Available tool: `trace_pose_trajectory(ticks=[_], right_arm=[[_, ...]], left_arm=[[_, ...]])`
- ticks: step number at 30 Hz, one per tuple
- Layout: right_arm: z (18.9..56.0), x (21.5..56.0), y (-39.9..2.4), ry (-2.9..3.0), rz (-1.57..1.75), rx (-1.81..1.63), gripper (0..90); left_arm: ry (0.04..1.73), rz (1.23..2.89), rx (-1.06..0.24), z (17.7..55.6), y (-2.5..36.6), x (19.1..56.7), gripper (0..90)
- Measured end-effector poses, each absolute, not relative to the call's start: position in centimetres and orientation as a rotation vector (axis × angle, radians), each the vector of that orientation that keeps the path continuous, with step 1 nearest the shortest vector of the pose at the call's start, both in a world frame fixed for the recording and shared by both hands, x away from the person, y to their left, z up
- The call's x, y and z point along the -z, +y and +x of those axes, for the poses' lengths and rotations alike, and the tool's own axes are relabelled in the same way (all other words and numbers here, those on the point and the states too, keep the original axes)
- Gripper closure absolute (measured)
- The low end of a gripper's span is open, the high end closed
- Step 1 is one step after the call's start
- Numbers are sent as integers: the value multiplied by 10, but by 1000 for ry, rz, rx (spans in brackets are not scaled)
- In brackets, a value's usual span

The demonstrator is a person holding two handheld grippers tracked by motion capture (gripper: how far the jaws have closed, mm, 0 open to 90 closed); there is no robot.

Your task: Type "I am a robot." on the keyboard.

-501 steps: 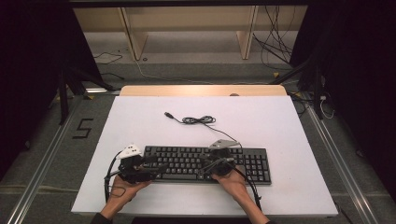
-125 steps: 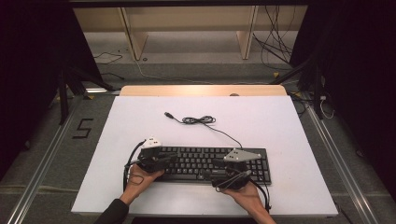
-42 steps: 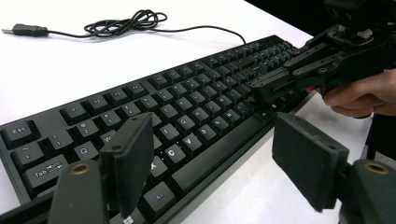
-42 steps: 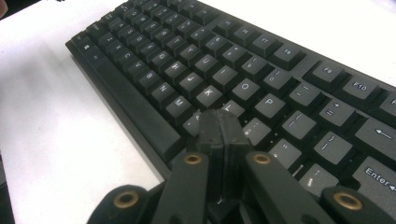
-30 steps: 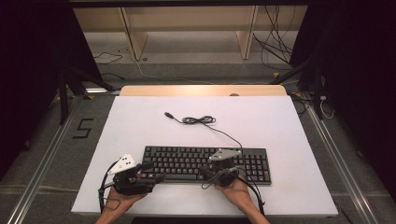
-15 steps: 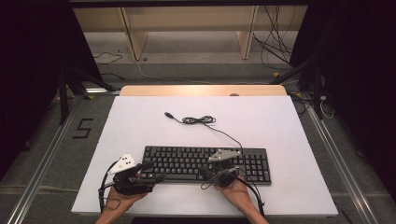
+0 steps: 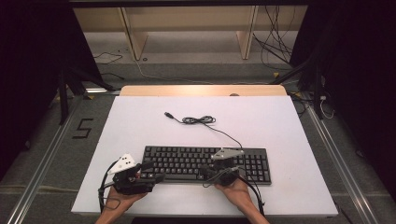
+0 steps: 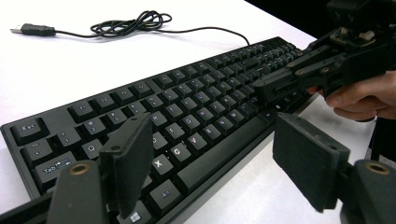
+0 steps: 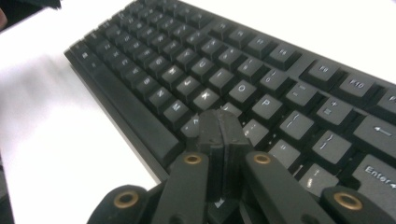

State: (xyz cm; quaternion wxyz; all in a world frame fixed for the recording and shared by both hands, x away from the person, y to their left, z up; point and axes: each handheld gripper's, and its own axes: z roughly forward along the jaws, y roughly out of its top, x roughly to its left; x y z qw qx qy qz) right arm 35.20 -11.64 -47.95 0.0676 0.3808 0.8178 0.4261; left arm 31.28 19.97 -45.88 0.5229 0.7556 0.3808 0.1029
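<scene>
A black keyboard (image 7: 205, 163) lies flat on the white table (image 7: 140, 126), its front edge toward the person. My left gripper (image 7: 156, 177) hovers low at the keyboard's front left corner with its jaws wide open. In the left gripper view, the left gripper (image 8: 215, 140) has one jaw over the letter keys (image 8: 187, 112) and the other past the front edge, gripping nothing. My right gripper (image 7: 208, 174) is shut, with its tip at the bottom key rows. The right gripper view shows the right gripper (image 9: 219, 122) closed on nothing, just above the keys (image 9: 243, 88).
The keyboard's thin black cable (image 7: 198, 120) runs back from its far edge, coils, and ends in a USB plug (image 7: 169, 115). The same coil (image 8: 130, 22) lies beyond the keys. Bare white table surrounds the keyboard, and a wooden shelf unit (image 7: 187, 28) stands behind.
Both grippers have come back from over the keys, where they were some seconds ago, to the keyboard's front edge. Over the last second nothing has moved.
</scene>
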Motion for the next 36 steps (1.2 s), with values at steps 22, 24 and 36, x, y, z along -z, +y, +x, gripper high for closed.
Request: trace_pose_trajectory(ticks=[22,24,36], right_arm=[[348,461,-144,2395,1129,-1389,712],[347,460,-148,2392,1128,-1398,690],[339,451,-164,2359,1124,-1455,515]], left_arm=[[916,1805,-247,314,201,459,284],[916,1805,-248,314,201,459,284],[918,1807,-243,314,202,459,280]])
